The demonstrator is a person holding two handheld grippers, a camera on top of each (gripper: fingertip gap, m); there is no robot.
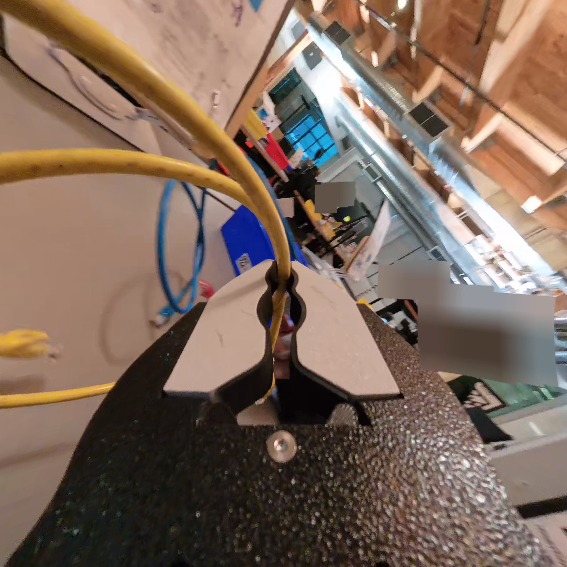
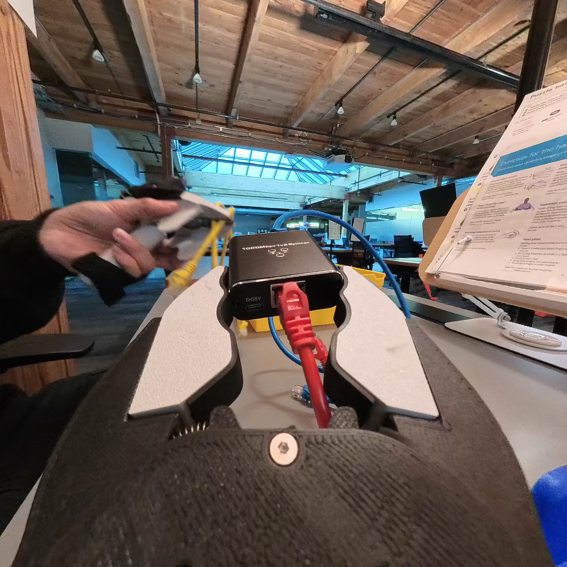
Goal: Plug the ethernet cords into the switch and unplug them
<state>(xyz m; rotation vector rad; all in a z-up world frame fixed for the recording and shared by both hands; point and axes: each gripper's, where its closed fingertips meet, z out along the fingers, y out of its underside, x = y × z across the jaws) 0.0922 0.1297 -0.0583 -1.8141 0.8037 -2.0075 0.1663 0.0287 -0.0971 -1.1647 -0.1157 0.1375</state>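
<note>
My right gripper (image 2: 283,276) is shut on a small black switch box (image 2: 276,260) and holds it above the table. A red ethernet cord (image 2: 299,325) is plugged into the port that faces the camera. A blue cord (image 2: 362,239) arches out from behind the box. My left gripper (image 1: 281,277) is shut on a yellow ethernet cord (image 1: 214,135) near its fingertips. A yellow plug (image 1: 24,343) hangs loose at the left. In the right wrist view the left gripper (image 2: 196,221), held by a hand, is left of the box with a yellow plug (image 2: 182,274) dangling.
A grey table (image 2: 491,414) lies below. A blue cord coil (image 1: 181,245) and a blue box (image 1: 248,239) lie on it in the left wrist view. A document stand with printed sheets (image 2: 506,214) stands at the right. A yellow bin (image 2: 291,320) sits behind the switch.
</note>
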